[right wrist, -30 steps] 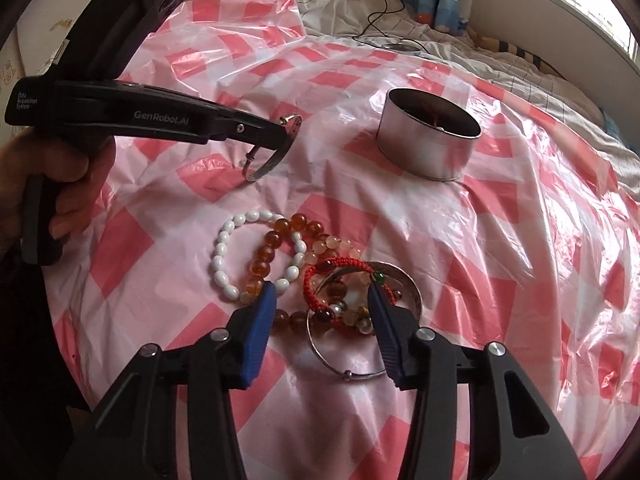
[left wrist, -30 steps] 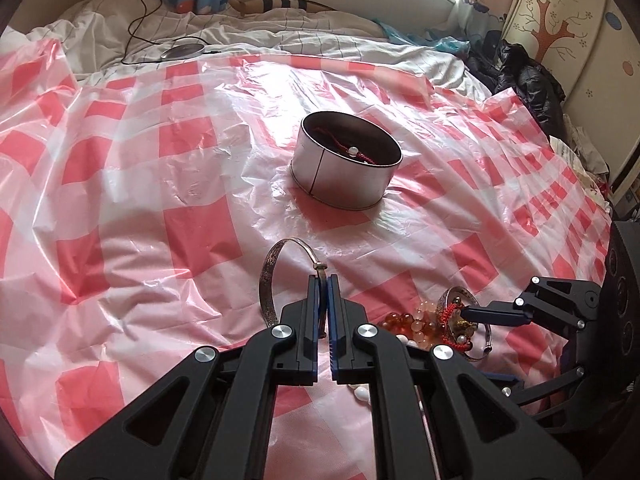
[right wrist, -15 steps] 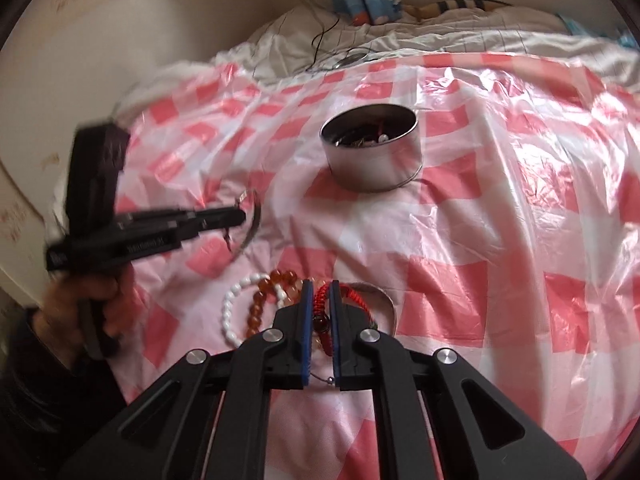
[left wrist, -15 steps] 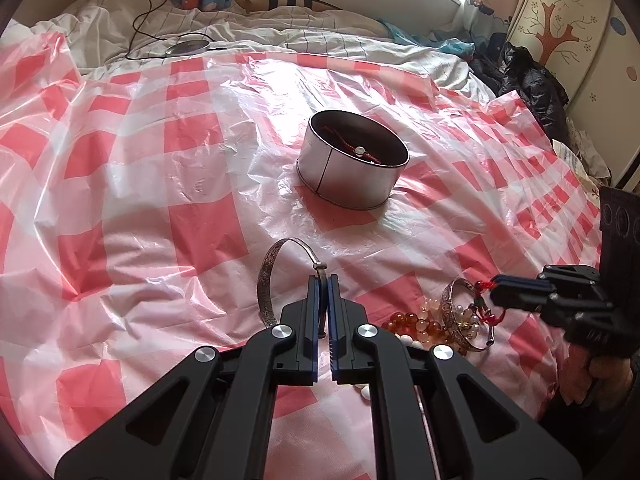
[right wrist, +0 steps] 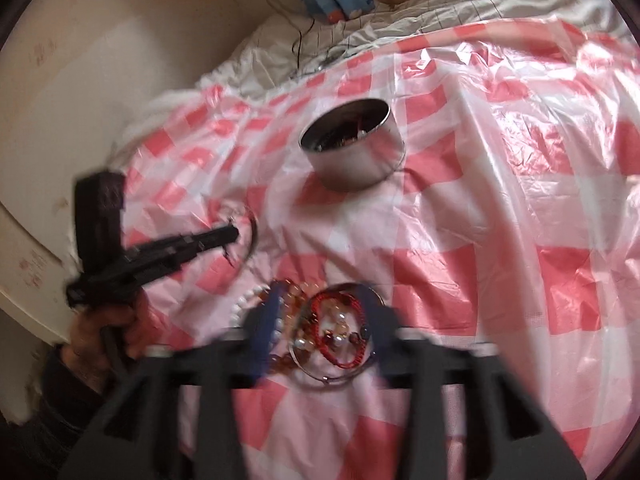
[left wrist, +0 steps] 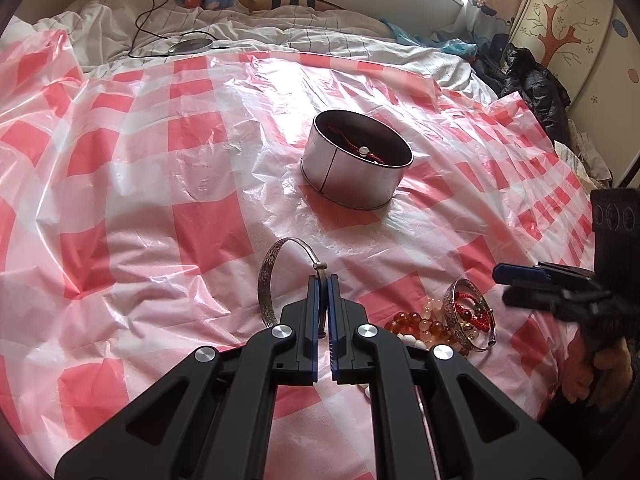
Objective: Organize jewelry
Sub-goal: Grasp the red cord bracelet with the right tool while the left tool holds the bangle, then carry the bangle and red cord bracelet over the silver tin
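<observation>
My left gripper (left wrist: 323, 280) is clamped on the silver bangle (left wrist: 269, 280), hoop standing upright left of the jaws; the tin (left wrist: 356, 170) sits dead ahead, apart, so I carry forward. Right gripper (right wrist: 320, 312) is spread, blurred, straddling the bracelet pile (right wrist: 332, 332), low over the checked sheet (right wrist: 500, 240)

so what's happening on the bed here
A person is sorting jewelry into a round metal tin on a red-checked plastic sheet. The left gripper is shut on a silver bangle, held above the sheet. The right gripper, blurred, is open around a pile of bead bracelets.
</observation>
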`<state>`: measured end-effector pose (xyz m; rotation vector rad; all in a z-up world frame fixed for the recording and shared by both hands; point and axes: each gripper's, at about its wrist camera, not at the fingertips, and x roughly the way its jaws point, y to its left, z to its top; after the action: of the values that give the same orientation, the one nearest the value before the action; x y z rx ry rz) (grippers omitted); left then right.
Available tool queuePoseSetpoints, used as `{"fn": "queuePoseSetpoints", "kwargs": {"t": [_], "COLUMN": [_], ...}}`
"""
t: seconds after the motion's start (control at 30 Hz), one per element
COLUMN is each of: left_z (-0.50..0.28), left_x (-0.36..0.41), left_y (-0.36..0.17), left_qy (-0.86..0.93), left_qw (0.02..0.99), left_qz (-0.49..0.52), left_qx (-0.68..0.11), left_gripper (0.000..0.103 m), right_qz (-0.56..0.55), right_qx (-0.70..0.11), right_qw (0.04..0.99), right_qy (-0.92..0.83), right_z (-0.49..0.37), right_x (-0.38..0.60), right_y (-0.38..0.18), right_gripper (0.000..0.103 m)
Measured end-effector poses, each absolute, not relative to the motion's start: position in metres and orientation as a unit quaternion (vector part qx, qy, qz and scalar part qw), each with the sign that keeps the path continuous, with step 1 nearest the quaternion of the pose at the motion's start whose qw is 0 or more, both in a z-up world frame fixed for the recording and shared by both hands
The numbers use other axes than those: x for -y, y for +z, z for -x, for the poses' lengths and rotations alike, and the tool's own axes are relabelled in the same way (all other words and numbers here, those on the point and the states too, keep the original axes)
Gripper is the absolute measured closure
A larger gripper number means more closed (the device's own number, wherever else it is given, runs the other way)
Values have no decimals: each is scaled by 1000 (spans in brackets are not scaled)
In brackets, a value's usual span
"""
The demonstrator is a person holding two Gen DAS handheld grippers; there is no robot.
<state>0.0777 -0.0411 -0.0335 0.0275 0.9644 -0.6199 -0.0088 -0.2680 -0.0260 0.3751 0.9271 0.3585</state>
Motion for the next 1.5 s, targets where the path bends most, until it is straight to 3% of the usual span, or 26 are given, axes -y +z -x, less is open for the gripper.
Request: {"fn": "queuePoseSetpoints", "kwargs": {"t": [0.17, 0.23, 0.27, 0.33, 0.4, 0.53, 1.0, 1.5], "left_z": [-78, -78, -78, -78, -78, -79, -79, -74], "left_x": [41, 41, 41, 41, 42, 41, 33, 45], "left_y": [-34, -35, -35, -36, -37, -39, -29, -3], "left_qy": [-294, -294, -294, -295, -294, -290, -286, -320], "left_qw": [839, 839, 839, 838, 837, 837, 847, 862], "left_qz": [-13, -15, -16, -16, -16, -16, 0, 17], "left_qx": [-457, -458, -458, -459, -460, -464, -448, -391], "left_gripper": [99, 99, 99, 99, 99, 99, 99, 99], "right_qz": [-91, -64, -52, -31, -21, -39, -262, -302], "right_qx": [-453, -460, -462, -467, -465, -470, -378, -339], "right_qw": [872, 872, 871, 870, 870, 864, 859, 863], "right_qy": [161, 157, 157, 157, 159, 174, 225, 223], "right_z": [10, 10, 10, 11, 11, 11, 17, 15], "right_x": [244, 237, 234, 227, 224, 225, 289, 309], "right_y": [-31, -36, -38, -43, -43, -44, -13, -4], "right_gripper": [42, 48, 58, 63, 94, 95, 94, 94]}}
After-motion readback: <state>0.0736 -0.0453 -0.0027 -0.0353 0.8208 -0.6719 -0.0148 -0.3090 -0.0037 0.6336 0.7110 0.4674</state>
